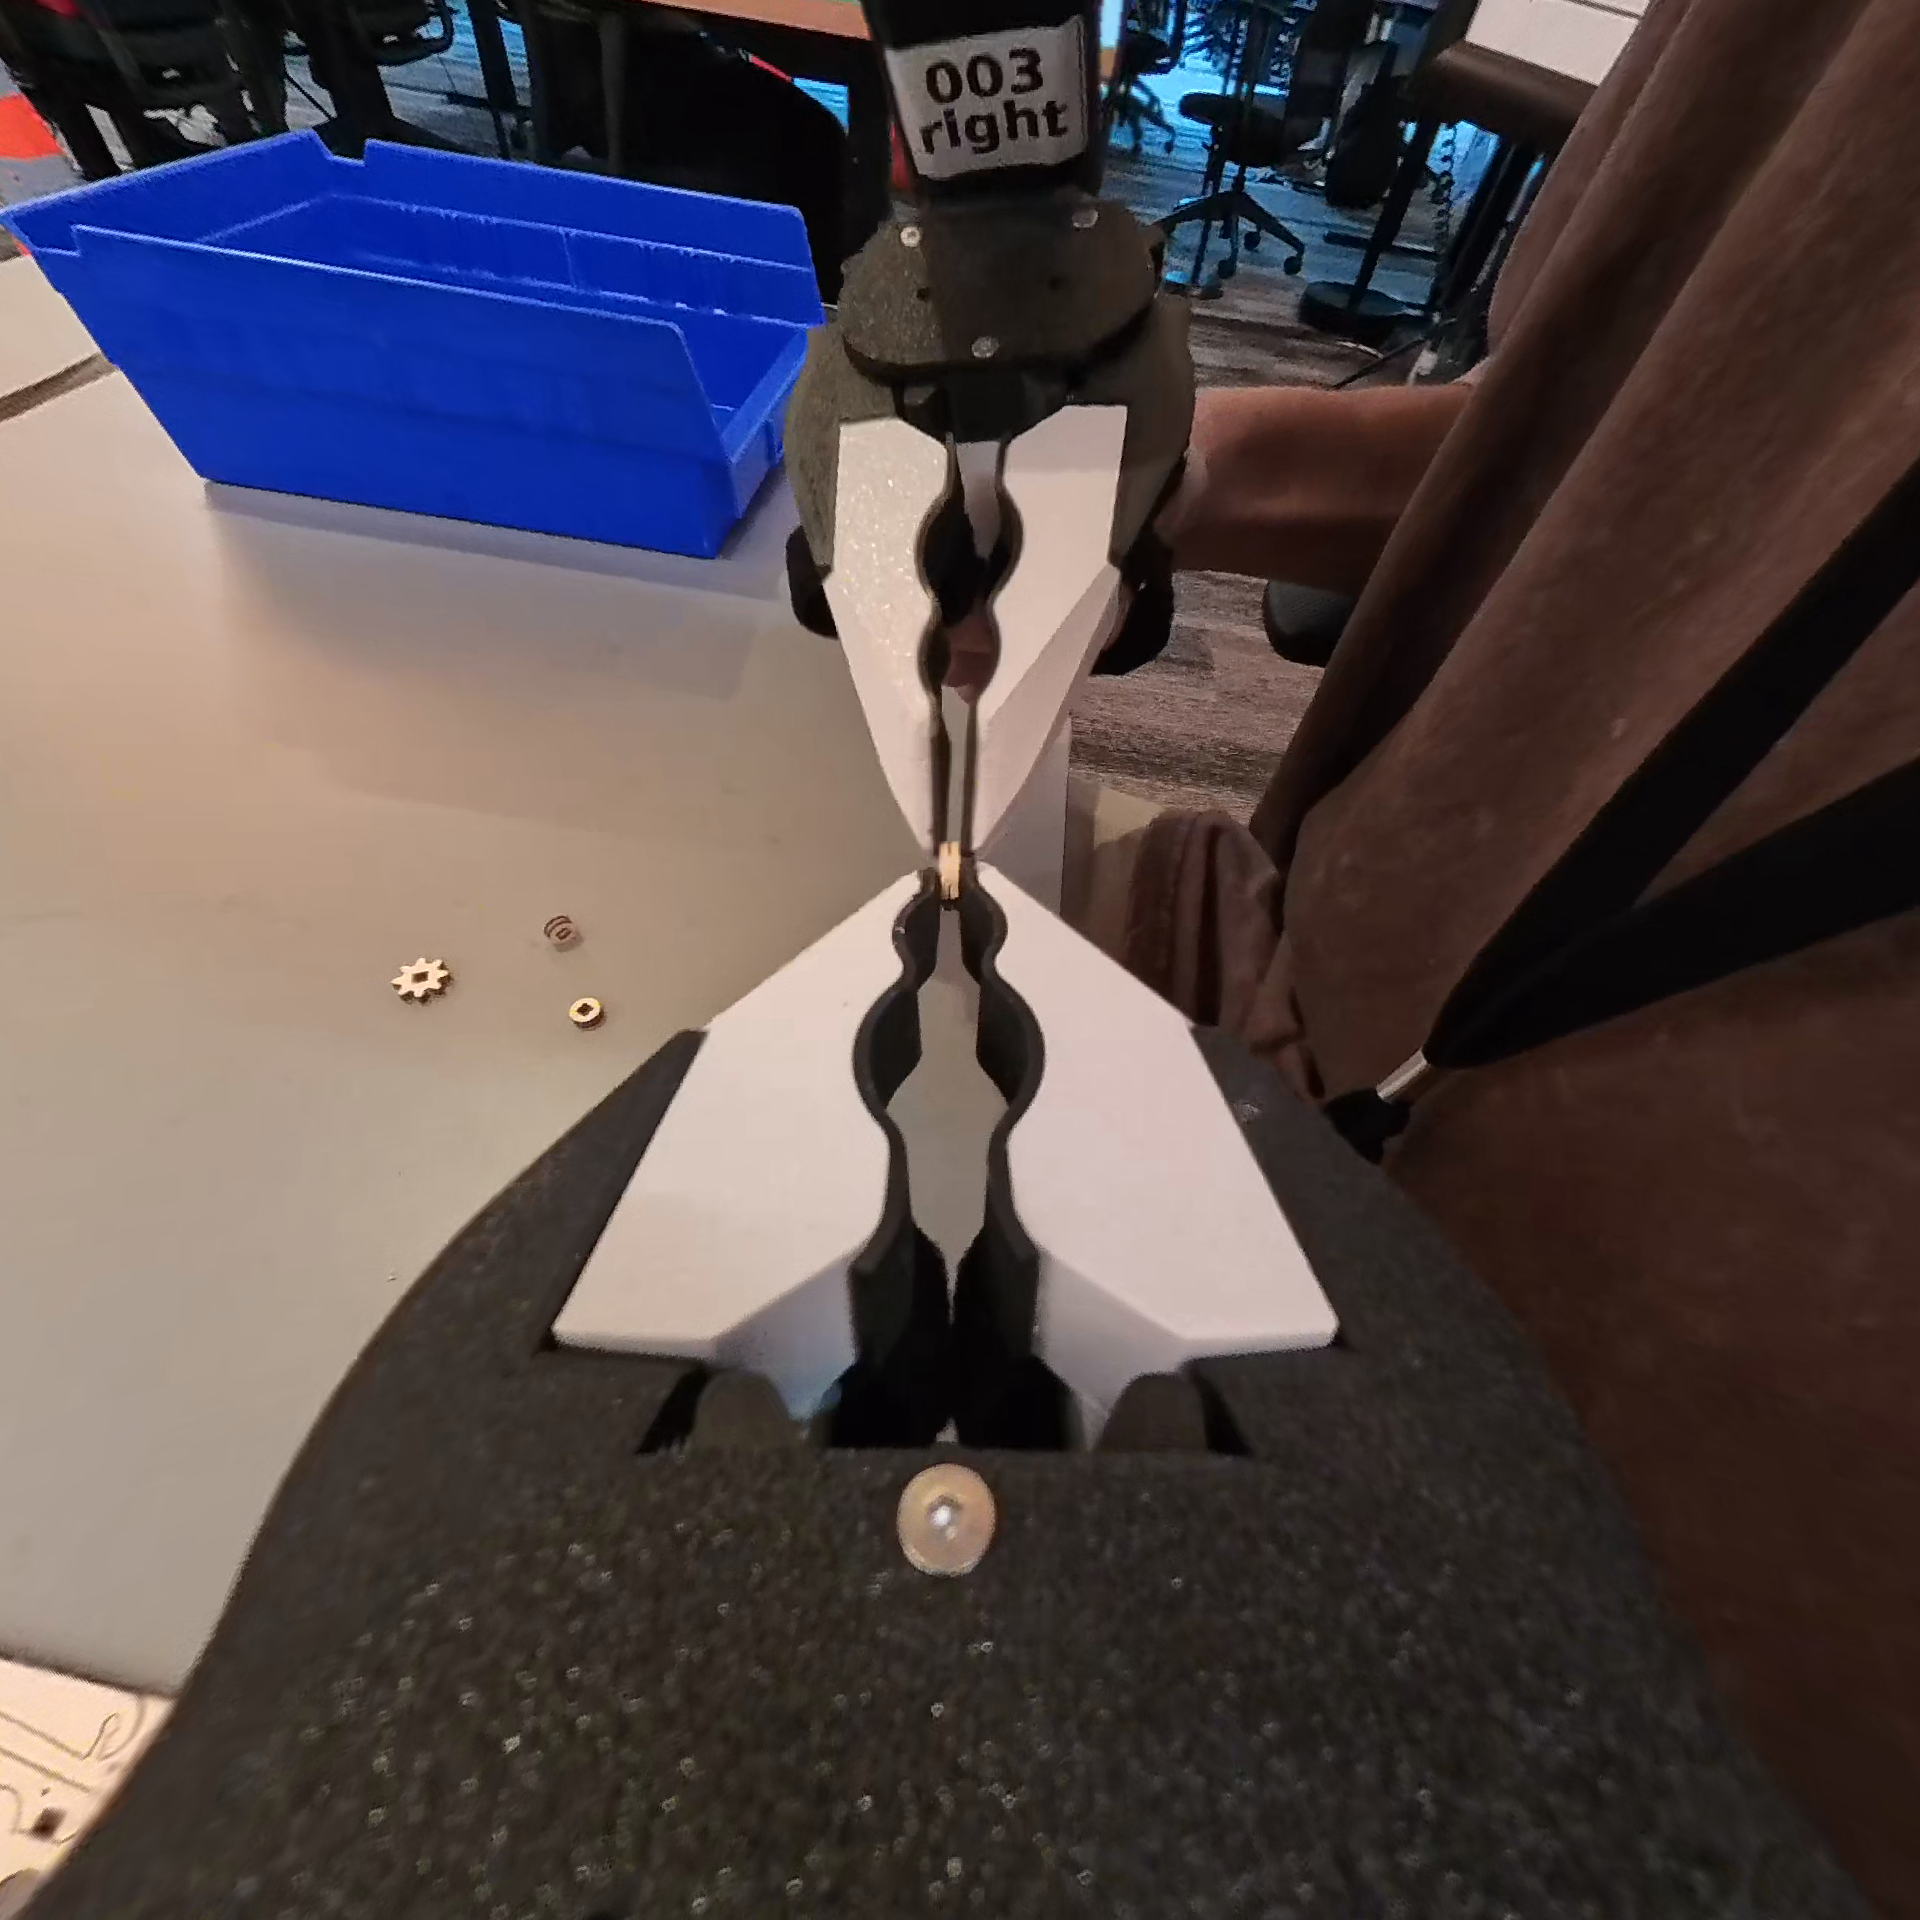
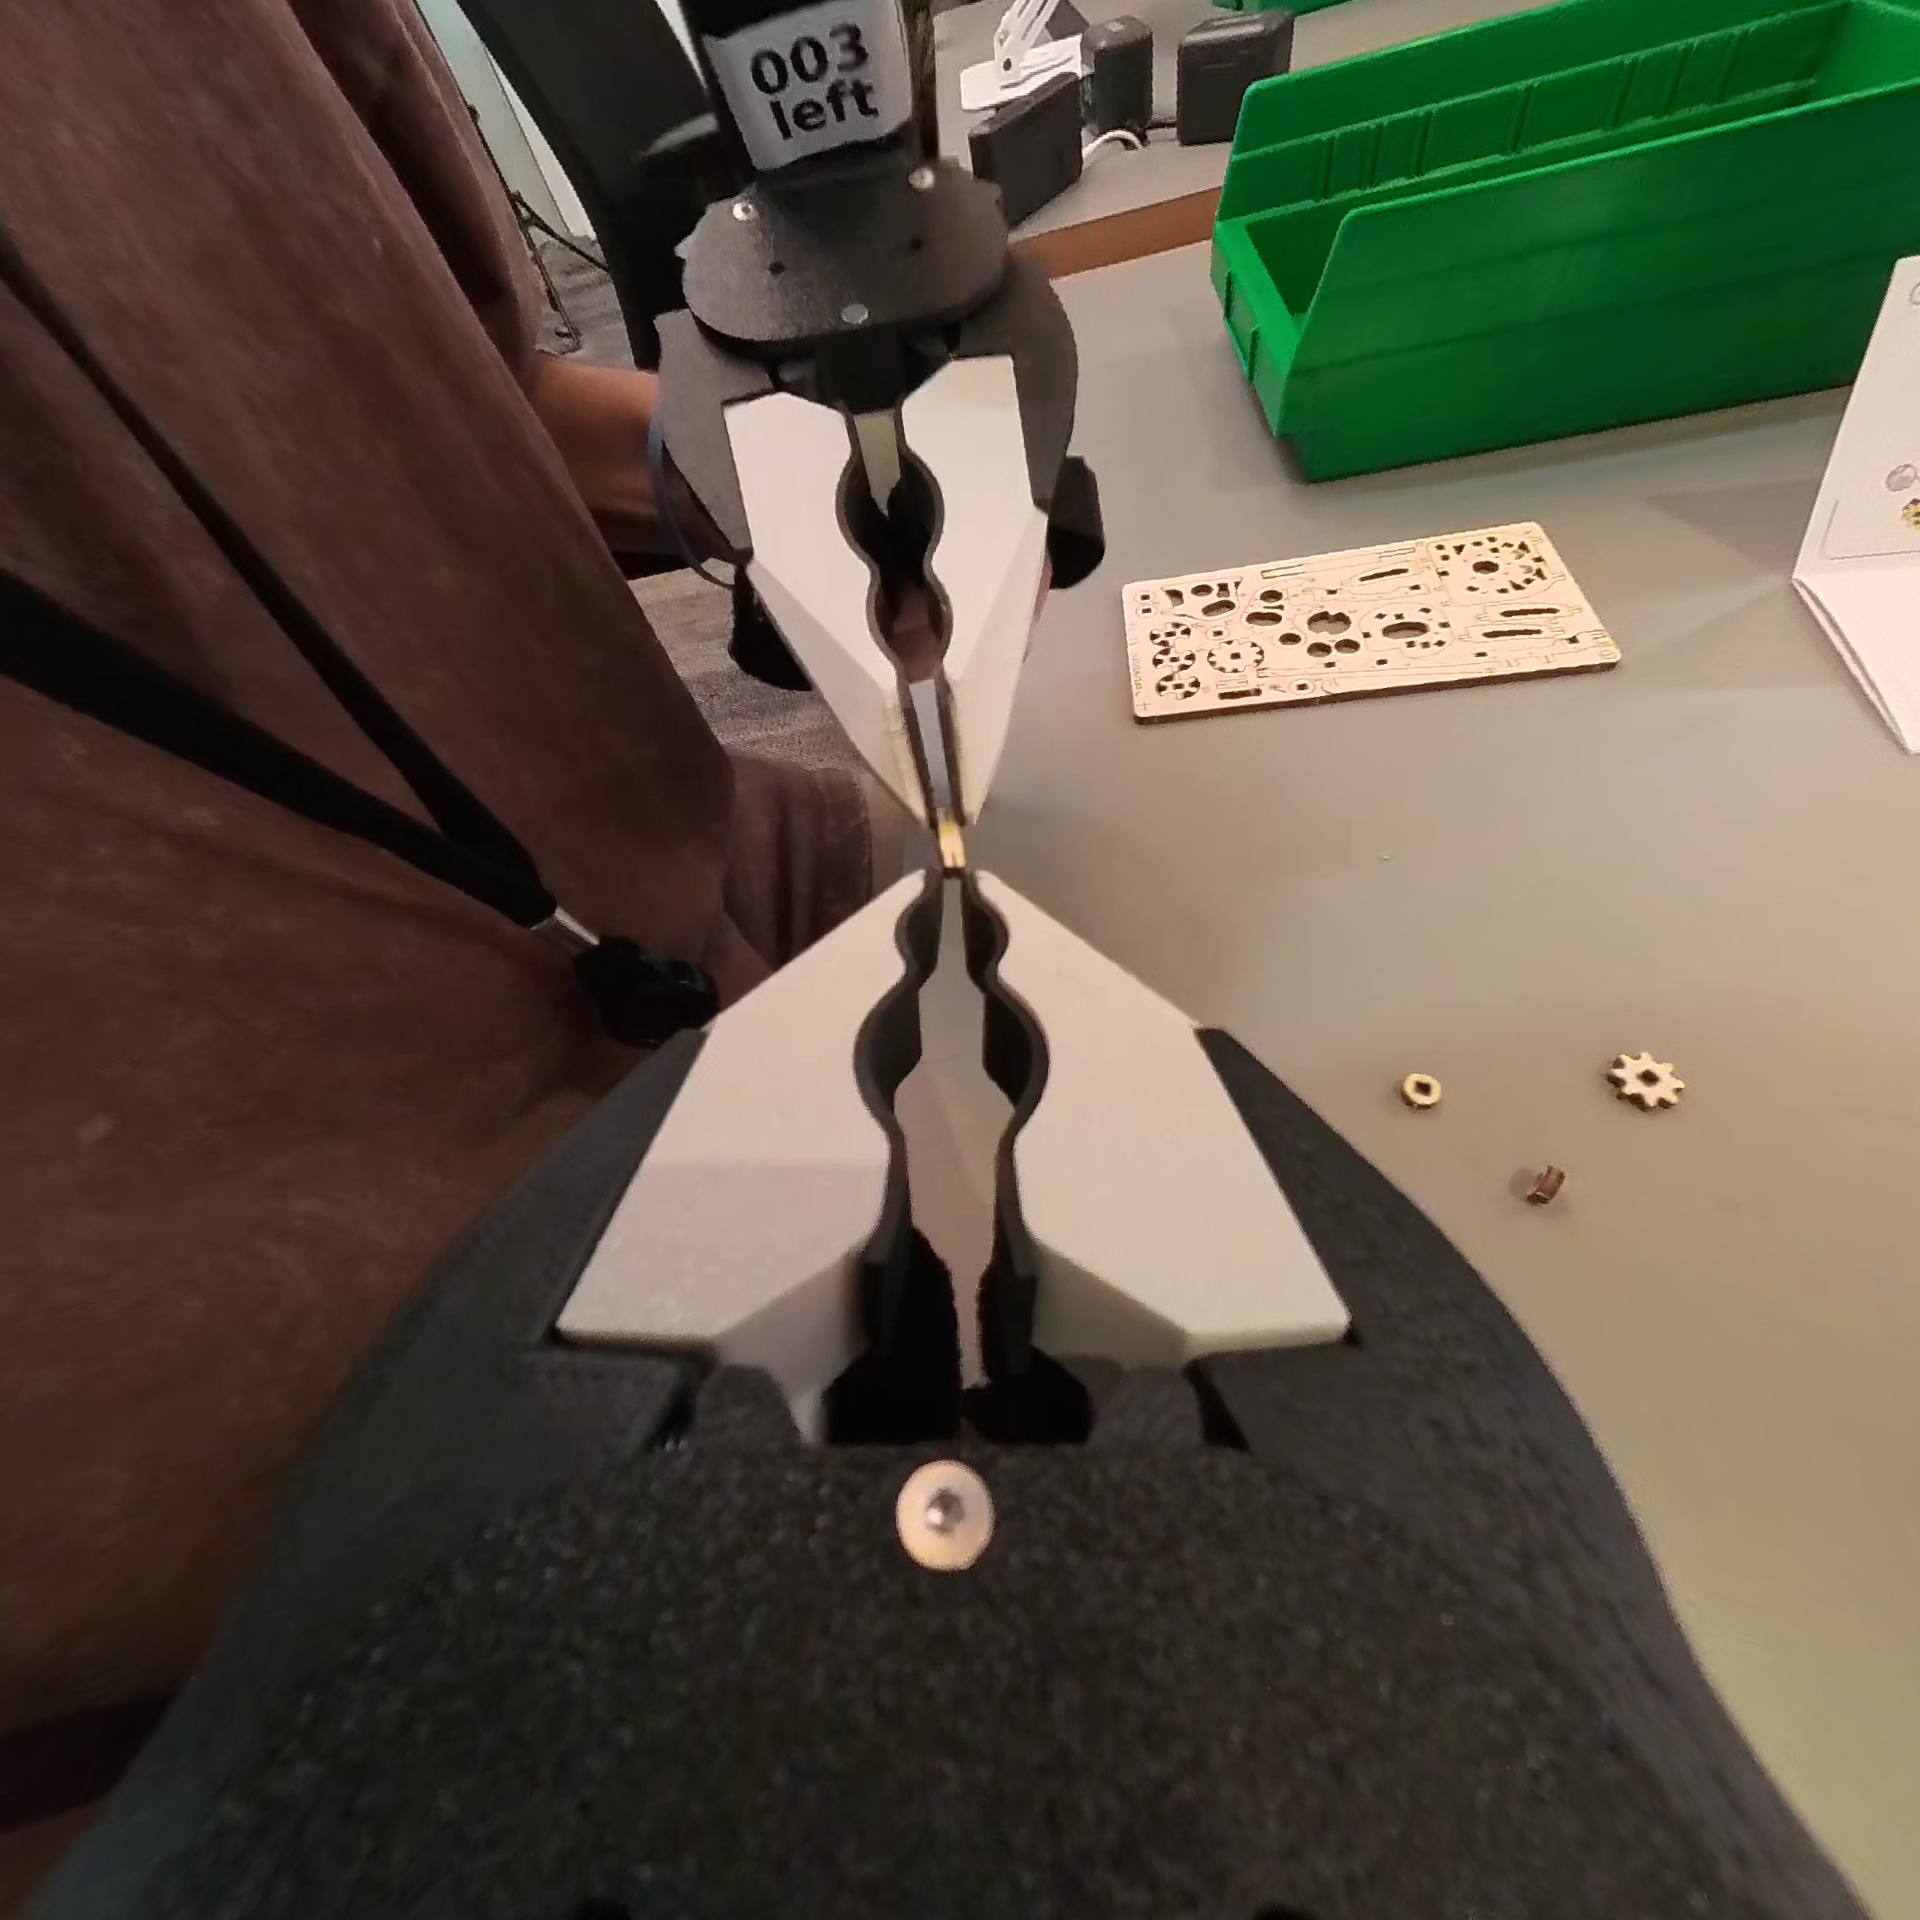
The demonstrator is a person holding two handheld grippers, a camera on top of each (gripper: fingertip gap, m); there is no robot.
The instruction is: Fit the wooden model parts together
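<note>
Jaws of both grippers, left [image 1: 948,902] and right [image 2: 952,871], meet tip to tip, nearly closed on one tiny wooden piece [image 1: 950,869]. Grey desk [image 1: 312,727] carries a gear [image 1: 421,979]; office chairs behind. Piece's shape is unclear.

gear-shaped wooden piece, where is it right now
The gear-shaped wooden piece lies flat on the table, left of the gripper tips in the left wrist view, beside a small wooden ring. In the right wrist view it sits right of the tips.

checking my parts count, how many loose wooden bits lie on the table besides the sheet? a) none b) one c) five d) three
d: a gear, a ring and a small dark piece lie apart on the table, near the sheet.
</note>
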